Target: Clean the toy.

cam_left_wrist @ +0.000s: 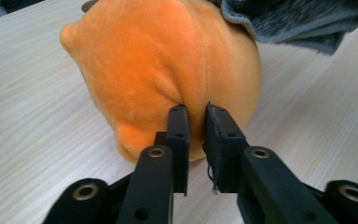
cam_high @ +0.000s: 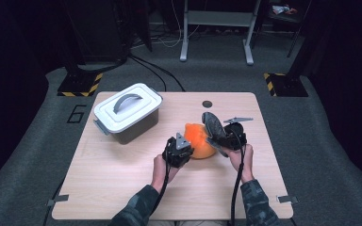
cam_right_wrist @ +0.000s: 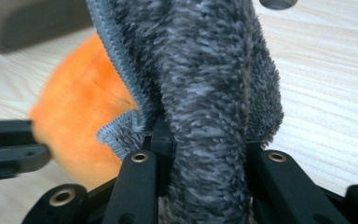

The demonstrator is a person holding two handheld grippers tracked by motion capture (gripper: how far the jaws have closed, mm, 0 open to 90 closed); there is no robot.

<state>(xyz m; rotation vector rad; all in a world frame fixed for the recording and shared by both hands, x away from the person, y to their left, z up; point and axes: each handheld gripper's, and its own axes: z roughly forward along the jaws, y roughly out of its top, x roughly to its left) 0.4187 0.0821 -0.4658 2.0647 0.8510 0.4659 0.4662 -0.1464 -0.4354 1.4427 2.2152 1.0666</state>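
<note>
An orange plush toy (cam_high: 199,141) lies at the middle of the wooden table (cam_high: 113,188). My left gripper (cam_high: 188,147) meets it from the left. In the left gripper view the gripper (cam_left_wrist: 196,116) is shut on a fold of the orange plush (cam_left_wrist: 168,60). My right gripper (cam_high: 220,140) is just right of the toy, shut on a grey fuzzy cloth (cam_high: 212,125) that stands up over the toy. In the right gripper view the cloth (cam_right_wrist: 205,70) fills the space between the gripper's (cam_right_wrist: 205,140) jaws. Behind it are the orange plush (cam_right_wrist: 84,116) and my left gripper (cam_right_wrist: 39,142).
A white lidded box (cam_high: 128,110) with a grey handle stands at the table's back left. A small dark round hole (cam_high: 207,103) sits near the back edge. Beyond the table are grey floor, cables and a metal stand (cam_high: 217,28).
</note>
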